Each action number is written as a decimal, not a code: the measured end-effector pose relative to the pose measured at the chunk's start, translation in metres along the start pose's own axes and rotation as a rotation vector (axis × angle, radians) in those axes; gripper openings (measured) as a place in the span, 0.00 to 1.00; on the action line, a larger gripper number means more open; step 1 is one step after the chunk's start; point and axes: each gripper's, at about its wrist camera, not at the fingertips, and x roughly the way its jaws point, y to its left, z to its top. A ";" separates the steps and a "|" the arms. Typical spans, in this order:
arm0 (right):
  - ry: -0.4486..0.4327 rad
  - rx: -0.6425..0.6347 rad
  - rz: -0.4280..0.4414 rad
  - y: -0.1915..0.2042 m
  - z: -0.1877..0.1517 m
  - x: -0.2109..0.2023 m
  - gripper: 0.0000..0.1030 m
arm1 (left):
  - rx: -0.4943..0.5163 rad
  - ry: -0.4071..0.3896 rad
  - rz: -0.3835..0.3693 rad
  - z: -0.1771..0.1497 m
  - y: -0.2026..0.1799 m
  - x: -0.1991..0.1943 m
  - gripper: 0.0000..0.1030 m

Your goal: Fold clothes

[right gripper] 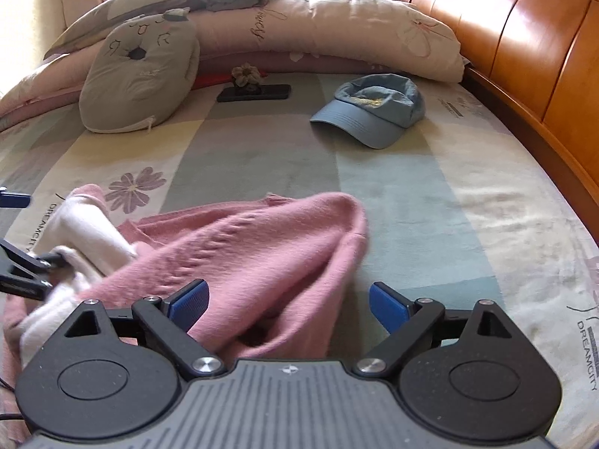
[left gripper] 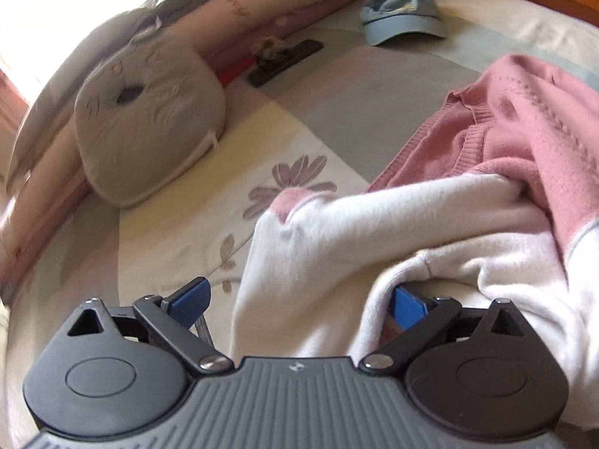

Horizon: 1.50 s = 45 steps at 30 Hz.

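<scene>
Your left gripper (left gripper: 299, 307) has its jaws spread wide, white fleece bunched between them and draped over the right pad, nothing pinched yet. Your right gripper (right gripper: 288, 307) is spread wide too, jaws released, a fold of pink cloth lying between the pads and brushing the left one. The sweater (right gripper: 239, 258) is right under you both, a crumpled heap on the near part of the bed (right gripper: 430, 202), pink knit on top with white fleece spilling toward the left. It looks soft, light and floppy, so expect it to sag and slide the instant you lift; it won't hold a crease by itself. I'd go for the firmer parts: the ribbed neckline (left gripper: 475, 127) seen from the left wrist, or a shoulder seam, rather than a loose middle fold. Beyond the heap you've got open bedspread, a good stretch to lay it flat. Farther off, the blue cap (right gripper: 370, 116) sits well apart to the right, the phone (right gripper: 254, 92) and the grey cushion (right gripper: 142, 75) further back on the left near the rolled duvet (right gripper: 318, 30). The wooden headboard (right gripper: 524, 60) runs along the right edge, so keep wide sweeps clear of it.
</scene>
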 end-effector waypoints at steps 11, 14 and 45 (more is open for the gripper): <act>-0.024 0.054 -0.009 -0.035 -0.009 -0.012 0.93 | -0.036 0.028 0.134 0.020 0.003 0.028 0.97; -0.012 0.071 -0.053 -0.047 -0.016 -0.011 0.94 | -0.112 0.019 0.214 0.019 0.024 0.025 0.97; 0.353 -0.001 0.002 -0.060 -0.002 0.101 1.00 | -0.182 0.031 0.283 -0.002 0.073 0.023 0.96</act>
